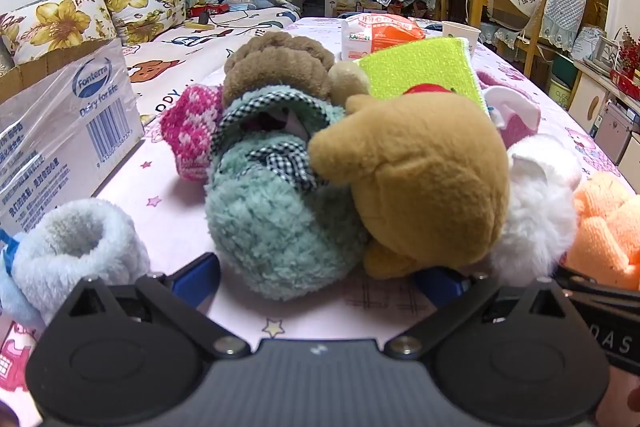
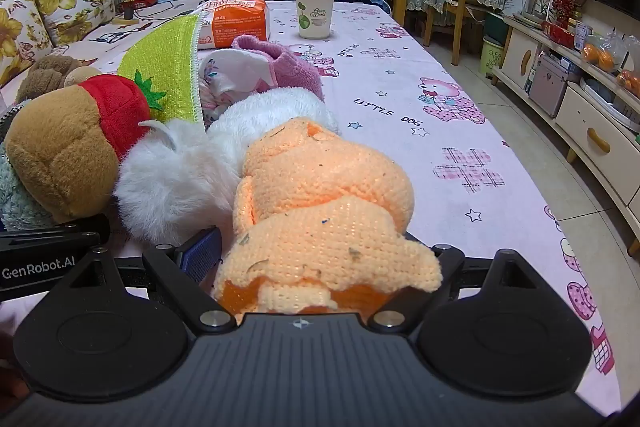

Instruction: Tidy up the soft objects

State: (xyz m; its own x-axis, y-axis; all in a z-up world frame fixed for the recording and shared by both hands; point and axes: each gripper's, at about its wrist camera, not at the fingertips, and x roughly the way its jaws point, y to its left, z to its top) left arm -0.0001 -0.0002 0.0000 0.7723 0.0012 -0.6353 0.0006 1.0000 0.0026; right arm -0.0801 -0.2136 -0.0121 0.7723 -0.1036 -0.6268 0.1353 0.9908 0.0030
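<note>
L gripper [image 1: 320, 279] is being held spread wide, nothing pinched, w/ the teal fuzzy slipper [image 1: 276, 223] and tan plush [image 1: 424, 183] lying just ahead btwn its fingers. R gripper [image 2: 316, 267] is likewise being held fully spread; the orange knit toy [image 2: 320, 211] is sitting btwn its fingers, contact can't be told. Both are being angled down at the pile, prob. to line up a pick. Soft items are being kept bunched mid-table [image 2: 400, 87]: white fluffy toy [image 2: 176, 187], pink slipper [image 2: 288, 67], green cloth [image 2: 168, 63] propped behind. Cardboard box [image 1: 60, 131] is standing at left, likely the drop spot. Farther back, a paper cup [image 2: 314, 13] and tissue pack [image 2: 236, 19] are being left apart.
</note>
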